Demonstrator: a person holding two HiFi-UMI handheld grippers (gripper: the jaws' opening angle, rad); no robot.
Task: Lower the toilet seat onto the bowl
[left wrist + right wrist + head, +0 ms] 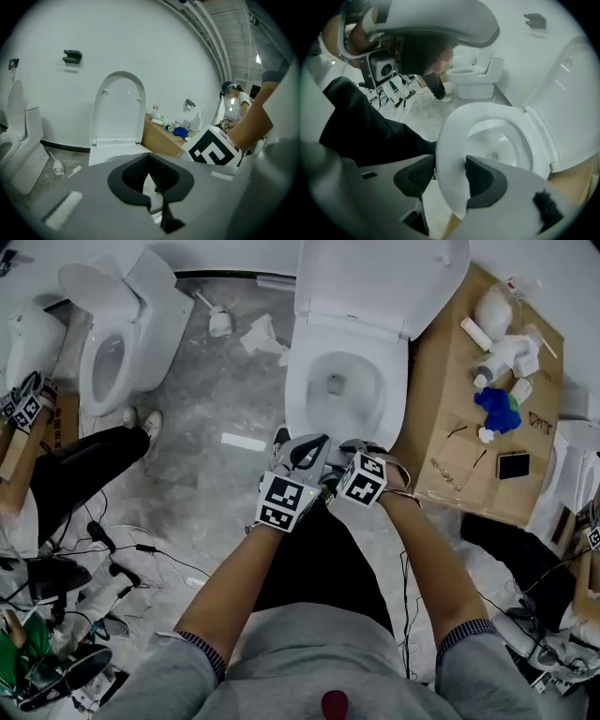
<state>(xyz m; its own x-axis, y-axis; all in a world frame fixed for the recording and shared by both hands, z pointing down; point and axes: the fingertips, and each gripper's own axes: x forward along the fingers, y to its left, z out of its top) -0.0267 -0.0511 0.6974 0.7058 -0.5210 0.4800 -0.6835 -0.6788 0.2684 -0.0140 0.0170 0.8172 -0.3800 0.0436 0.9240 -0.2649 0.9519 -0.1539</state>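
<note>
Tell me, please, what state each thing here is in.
toilet lid, raised upright
toilet seat, down over the bowl, front rim gripped
right gripper, shut on the toilet seat
left gripper, shut, holding nothing
second toilet's lid, raised

Grey marbled floor point(192, 423), white wall point(47, 98), cardboard box point(441, 381).
</note>
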